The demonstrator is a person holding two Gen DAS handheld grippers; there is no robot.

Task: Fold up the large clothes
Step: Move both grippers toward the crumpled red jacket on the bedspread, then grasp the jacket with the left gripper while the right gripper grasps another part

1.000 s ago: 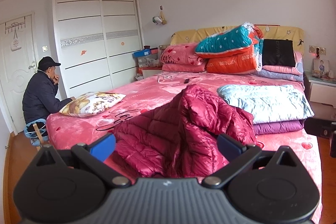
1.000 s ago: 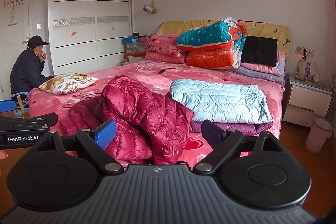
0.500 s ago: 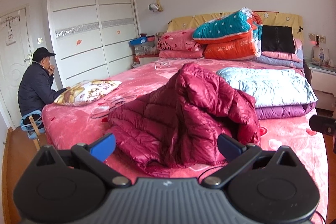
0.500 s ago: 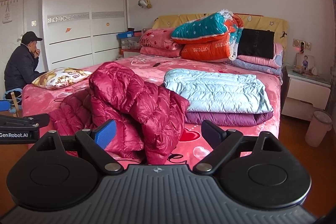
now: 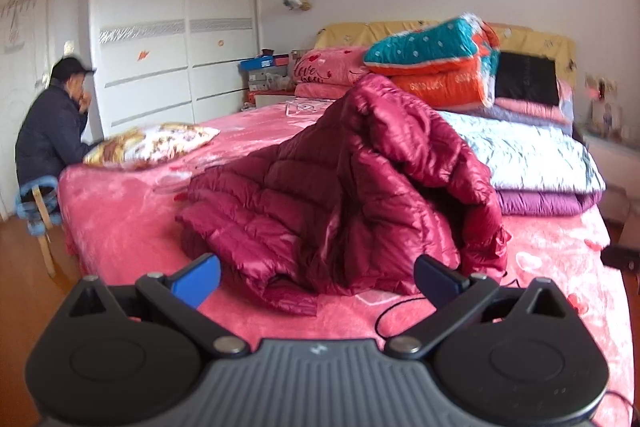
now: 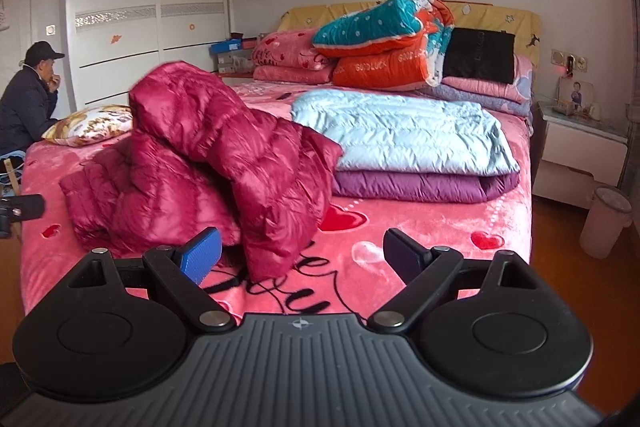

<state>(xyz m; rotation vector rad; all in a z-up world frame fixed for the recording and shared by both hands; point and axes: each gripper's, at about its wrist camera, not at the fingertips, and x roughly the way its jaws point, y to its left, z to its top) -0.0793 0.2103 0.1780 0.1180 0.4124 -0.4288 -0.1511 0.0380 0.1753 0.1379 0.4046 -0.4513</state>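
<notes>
Bare pink heart-printed blanket covers the near strip of the bed up to its foot edge, with wooden floor on both sides. The crumpled dark-red quilted down jacket lies heaped near the foot. Its bulk spreads across the bed's width and one fold peaks upward; no clear facing can be told. A folded pale-blue quilted coat on a purple one lies just beside it. The left claw and right claw both gape empty, just short of the jacket's near hem.
</notes>
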